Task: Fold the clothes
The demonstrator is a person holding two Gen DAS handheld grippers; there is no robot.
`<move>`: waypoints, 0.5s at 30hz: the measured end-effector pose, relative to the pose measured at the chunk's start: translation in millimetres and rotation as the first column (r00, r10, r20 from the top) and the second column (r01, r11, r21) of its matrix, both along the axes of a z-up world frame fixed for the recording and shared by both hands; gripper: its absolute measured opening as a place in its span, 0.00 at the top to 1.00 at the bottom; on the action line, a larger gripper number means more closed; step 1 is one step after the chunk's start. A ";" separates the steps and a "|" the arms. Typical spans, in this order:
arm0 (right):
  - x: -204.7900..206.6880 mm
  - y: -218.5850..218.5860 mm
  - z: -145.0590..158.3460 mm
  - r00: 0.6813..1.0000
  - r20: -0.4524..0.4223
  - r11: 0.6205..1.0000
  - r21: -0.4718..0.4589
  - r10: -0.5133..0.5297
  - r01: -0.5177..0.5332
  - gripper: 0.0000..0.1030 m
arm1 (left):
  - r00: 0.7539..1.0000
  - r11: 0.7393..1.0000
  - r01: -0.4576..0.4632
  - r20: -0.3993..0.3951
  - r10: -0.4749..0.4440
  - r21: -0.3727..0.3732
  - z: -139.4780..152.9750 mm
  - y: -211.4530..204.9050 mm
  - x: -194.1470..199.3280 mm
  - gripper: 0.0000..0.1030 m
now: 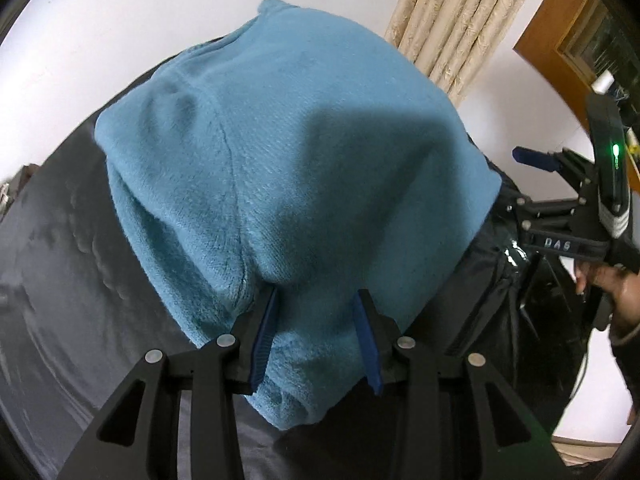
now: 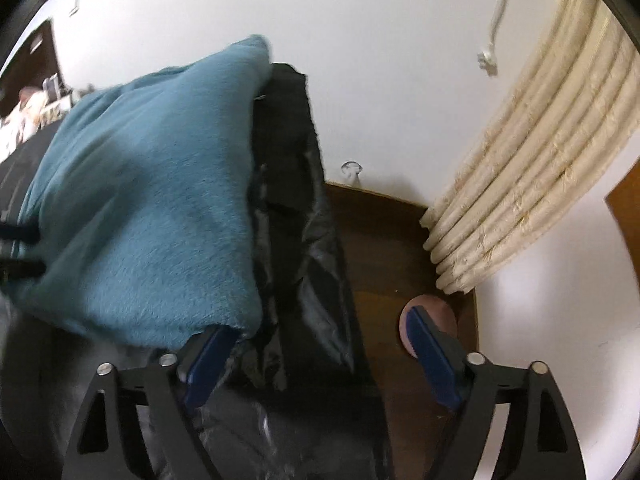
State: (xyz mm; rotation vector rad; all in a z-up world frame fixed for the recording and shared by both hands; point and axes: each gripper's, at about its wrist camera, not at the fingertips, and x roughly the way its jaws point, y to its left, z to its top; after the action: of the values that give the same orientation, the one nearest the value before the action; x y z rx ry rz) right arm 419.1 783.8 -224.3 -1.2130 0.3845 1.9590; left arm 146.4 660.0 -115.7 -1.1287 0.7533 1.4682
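A teal fleece garment (image 1: 280, 168) lies bunched on a dark cloth-covered surface (image 1: 72, 264). My left gripper (image 1: 316, 300) has its blue-padded fingers partly closed around a fold of the near edge of the garment. In the right wrist view the garment (image 2: 152, 208) sits at the left. My right gripper (image 2: 316, 336) is wide open; its left finger (image 2: 204, 364) touches the garment's lower corner and its right finger (image 2: 432, 360) is over the wooden floor. The right gripper also shows in the left wrist view (image 1: 536, 160) at the right.
A black shiny cover (image 2: 304, 280) hangs over the surface's edge. Beige curtains (image 2: 520, 184) hang by a white wall (image 2: 360, 40). A brown wooden floor (image 2: 384, 248) and a pink round object (image 2: 430, 310) lie below. A wooden door frame (image 1: 560, 40) stands at the right.
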 end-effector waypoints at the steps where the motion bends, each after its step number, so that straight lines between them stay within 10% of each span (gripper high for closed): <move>1: -0.9 -0.6 1.0 1.000 0.003 1.000 -0.002 0.012 -0.012 0.16 | 1.000 1.000 -0.012 0.016 0.012 0.003 0.1 -0.1 -2.8 0.60; 9: 15.5 -21.1 30.2 0.996 -0.083 0.998 -0.064 0.024 -0.029 0.16 | 0.989 0.994 -0.092 0.120 0.084 0.063 2.9 -5.8 -19.6 0.55; 15: -10.1 -26.6 55.7 0.986 -0.153 0.997 -0.034 0.060 -0.066 0.15 | 0.989 0.991 -0.116 0.100 0.109 0.071 11.4 -2.8 -8.0 0.29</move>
State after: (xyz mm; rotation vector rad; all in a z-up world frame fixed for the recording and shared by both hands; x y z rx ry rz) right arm 409.0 757.2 -168.6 -1.1158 0.4684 2.1149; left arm 138.4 657.1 -104.4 -1.1901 0.5700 1.5127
